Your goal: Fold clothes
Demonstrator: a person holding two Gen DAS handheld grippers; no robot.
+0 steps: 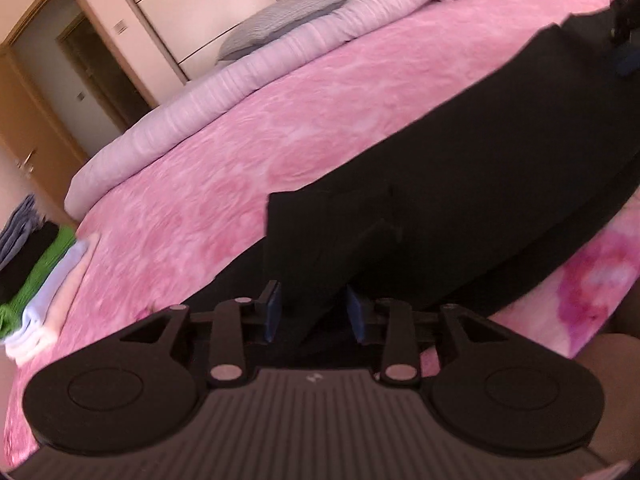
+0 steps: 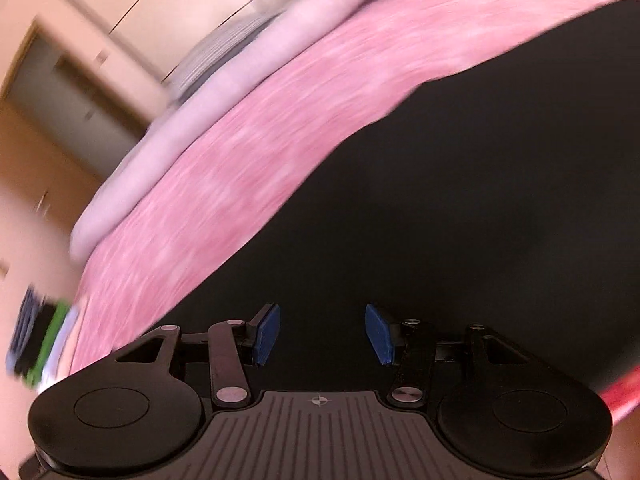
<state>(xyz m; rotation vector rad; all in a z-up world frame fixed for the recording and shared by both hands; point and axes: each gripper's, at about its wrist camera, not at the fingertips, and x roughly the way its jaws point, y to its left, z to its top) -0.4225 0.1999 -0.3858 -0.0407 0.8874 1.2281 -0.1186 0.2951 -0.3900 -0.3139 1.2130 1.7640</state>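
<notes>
While my left gripper (image 1: 314, 312) is pinching a fold of the black garment (image 1: 480, 184) ahead of it, my right gripper (image 2: 322, 334) is hovering spread over that dark cloth.

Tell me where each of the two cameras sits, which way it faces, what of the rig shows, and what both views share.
Left wrist: on the left gripper, facing down across the pink bedspread; black garment between its jaws; right gripper at top right.
Right wrist: on the right gripper, jaws apart above the black garment; blurred.
Shared: bedspread, garment, stack of folded clothes, wardrobe.
</notes>
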